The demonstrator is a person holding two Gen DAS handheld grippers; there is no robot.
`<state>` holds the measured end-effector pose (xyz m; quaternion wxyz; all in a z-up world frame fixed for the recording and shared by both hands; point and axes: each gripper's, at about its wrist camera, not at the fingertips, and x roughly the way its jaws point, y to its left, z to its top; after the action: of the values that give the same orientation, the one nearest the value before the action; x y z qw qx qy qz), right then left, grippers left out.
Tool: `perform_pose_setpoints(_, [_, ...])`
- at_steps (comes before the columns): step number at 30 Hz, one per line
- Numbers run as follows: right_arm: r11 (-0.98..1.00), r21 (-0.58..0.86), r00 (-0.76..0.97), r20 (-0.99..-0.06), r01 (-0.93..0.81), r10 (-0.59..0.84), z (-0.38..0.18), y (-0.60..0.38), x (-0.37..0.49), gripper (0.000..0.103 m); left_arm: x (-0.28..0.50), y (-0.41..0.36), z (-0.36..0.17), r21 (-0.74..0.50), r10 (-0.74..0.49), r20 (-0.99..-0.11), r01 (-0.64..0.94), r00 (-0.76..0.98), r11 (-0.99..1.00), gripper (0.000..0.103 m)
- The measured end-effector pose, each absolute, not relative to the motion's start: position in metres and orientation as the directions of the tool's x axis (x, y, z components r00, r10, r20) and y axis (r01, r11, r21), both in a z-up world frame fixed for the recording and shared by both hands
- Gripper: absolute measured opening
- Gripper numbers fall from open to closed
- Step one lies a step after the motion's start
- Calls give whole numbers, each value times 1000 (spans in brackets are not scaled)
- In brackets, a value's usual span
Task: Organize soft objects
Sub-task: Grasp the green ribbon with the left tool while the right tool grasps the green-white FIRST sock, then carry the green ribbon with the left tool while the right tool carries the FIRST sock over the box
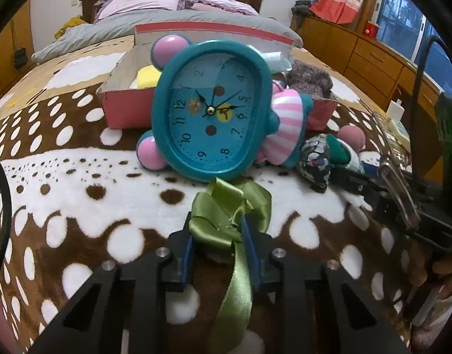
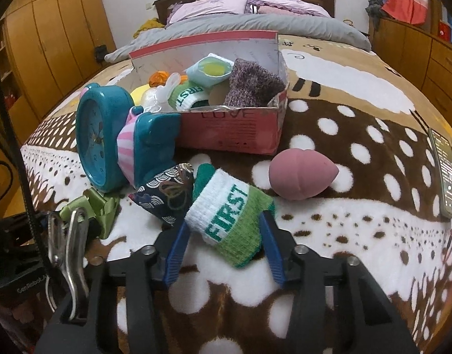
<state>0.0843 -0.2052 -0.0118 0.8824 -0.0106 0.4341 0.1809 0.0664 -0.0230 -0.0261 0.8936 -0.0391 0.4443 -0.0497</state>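
My left gripper (image 1: 218, 236) is shut on a green satin ribbon bow (image 1: 230, 206), just above the spotted blanket in front of a teal clock (image 1: 211, 109). The bow also shows at the left of the right wrist view (image 2: 93, 209). My right gripper (image 2: 226, 236) is shut on a green and white knit "FIRST" wristband (image 2: 228, 221) lying on the blanket. A dark patterned pouch (image 2: 167, 194) lies beside it, and a pink egg-shaped sponge (image 2: 299, 174) lies to the right. The red box (image 2: 234, 129) behind holds a second wristband (image 2: 187, 96), a purple knit item (image 2: 252, 85) and other soft things.
The teal clock (image 2: 93, 135) with its pink-striped figure (image 2: 128, 147) lies on its side left of the box. A phone (image 2: 447, 174) lies at the blanket's right edge. Pillows and a grey duvet (image 2: 240, 26) are at the bed's head. Wooden cabinets stand on both sides.
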Motion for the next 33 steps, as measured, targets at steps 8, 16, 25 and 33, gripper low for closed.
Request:
perform_pose_setpoints(8, [932,150,557,-766,-330,320,-12,-207,81,43,64,-22,-13,-44,-79,-763,71,642,997,56])
perform_pose_setpoints(16, [931,153,544,-775,-331,321,-15,-206,83,45,75,-26,-32,-68,-108,-803,90,586,994,68])
perform_pose_setpoints(25, [933,166,541,-777,-319,323,-19,-207,81,46,68,-28,-26,-90,-130,-789,96,601,991,30])
perform_pose_setpoints(33, [931,183,561,-755,-316,339,-12,-212,75,30,60,-32,-16,-128,-182,-772,132,609,983,15])
